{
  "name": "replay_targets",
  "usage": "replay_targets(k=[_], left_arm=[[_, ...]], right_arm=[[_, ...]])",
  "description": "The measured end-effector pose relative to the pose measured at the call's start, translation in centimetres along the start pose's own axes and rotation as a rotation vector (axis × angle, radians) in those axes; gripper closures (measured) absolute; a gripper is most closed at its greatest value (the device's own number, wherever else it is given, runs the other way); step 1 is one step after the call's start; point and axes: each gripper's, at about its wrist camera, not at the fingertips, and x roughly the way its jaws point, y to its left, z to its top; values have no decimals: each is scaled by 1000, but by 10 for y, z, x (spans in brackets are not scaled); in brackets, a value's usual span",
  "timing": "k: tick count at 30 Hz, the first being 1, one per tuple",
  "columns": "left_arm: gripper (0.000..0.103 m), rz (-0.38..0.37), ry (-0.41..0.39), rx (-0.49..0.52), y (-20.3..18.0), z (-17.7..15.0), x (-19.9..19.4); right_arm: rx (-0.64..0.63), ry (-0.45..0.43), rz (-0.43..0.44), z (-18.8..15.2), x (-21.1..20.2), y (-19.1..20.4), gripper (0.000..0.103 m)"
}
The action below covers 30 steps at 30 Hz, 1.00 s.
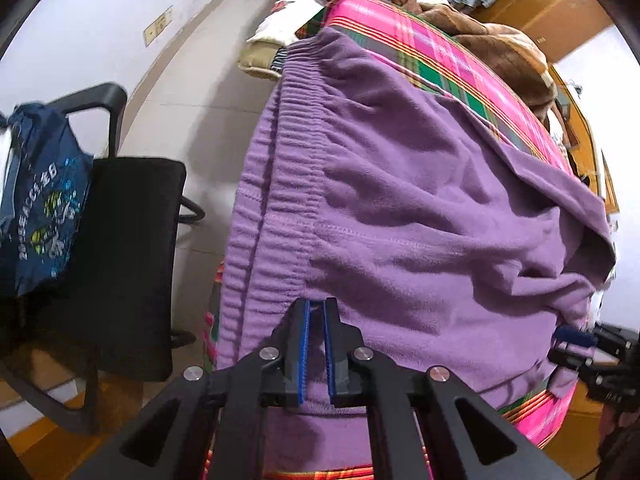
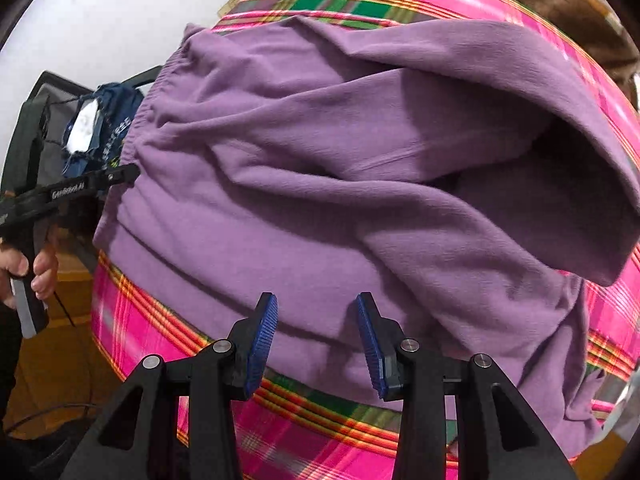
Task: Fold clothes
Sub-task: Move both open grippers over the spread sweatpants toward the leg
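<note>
A purple fleece garment (image 1: pixel 400 200) with a gathered elastic waistband (image 1: pixel 280 152) lies spread and rumpled on a bed covered in a pink plaid sheet (image 1: pixel 420 40). Part of it is doubled back on itself, so that a loose fold stands up as a hollow flap (image 2: pixel 580 184) on the right in the right wrist view. The waistband runs along the bed edge that faces the chair.

The left gripper (image 1: pixel 318 304) points steeply down at the fleece beside the waistband. Its jaws stand only a narrow slit apart, blue pads almost together; purple cloth shows behind the slit, but nothing is clamped between the pads. In the right wrist view a hand (image 2: pixel 38 268) holds this gripper's handle at the left edge.

The right gripper (image 2: pixel 316 312) points down over the near hem of the garment, its jaws wide apart with nothing between them.

Beyond the bed edge stands a black chair (image 1: pixel 132 240) with a dark blue printed bag (image 1: pixel 44 196) hung on it. A brown blanket (image 1: pixel 504 52) is heaped at the far side of the bed, and pale floor tiles (image 1: pixel 192 92) run along a white wall.
</note>
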Motion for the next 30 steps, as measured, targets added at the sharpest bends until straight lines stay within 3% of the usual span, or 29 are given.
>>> replay_targets(k=[2,8,13,16,21,23,30], left_arm=[[103,-10,-3,21,-2,-1,-1],[103,27,-48,30,1,-3,-12],[103,61,-66,37,19,-1,-24],[103,27,-77,61,11,1,-31],[103,-42,-59,83,-13,-1,-25],[103,-58,-40,95,-21,-4,-19],[103,-100,15,125,-42,-18,-2]], right_arm=[[10,0,-10,0,-1,-3,61],[19,-2,-22,-2,-4,-7,61],[48,-83,-25,-6,-21,-23,61],[98,-152,-56,-6,-34,-46,61],[156,-257,-194,-3,-56,-89,58],[163,-265,-238,-4,-58,-100,58],[174,-278,-261,9,-52,-123,58]])
